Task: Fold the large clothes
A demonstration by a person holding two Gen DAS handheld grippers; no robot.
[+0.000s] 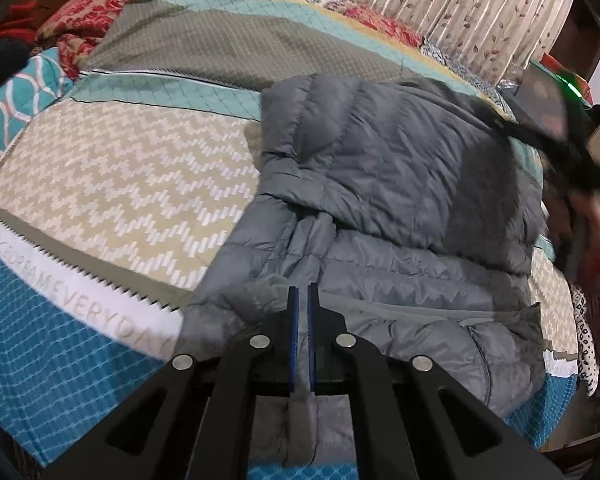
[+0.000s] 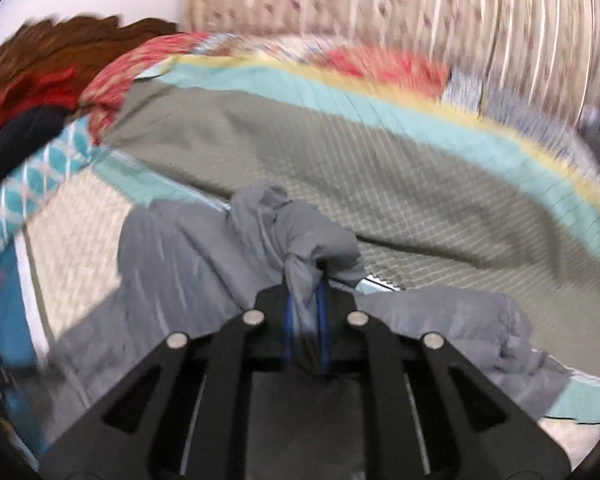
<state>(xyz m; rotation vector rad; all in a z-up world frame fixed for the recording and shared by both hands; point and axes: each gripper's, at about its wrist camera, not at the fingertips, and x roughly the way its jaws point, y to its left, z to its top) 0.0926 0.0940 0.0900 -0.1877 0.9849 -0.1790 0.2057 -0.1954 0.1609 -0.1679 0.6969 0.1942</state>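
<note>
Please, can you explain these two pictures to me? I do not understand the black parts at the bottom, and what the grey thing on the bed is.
The black parts are two hand-held grippers, each carrying a camera that looks along its fingers. One picture comes from the left gripper, the other from the right gripper. A grey puffer jacket lies on a patchwork bedspread. The left gripper is shut on the jacket's near edge. The right gripper is shut on a bunched piece of the jacket; its picture is blurred.
</note>
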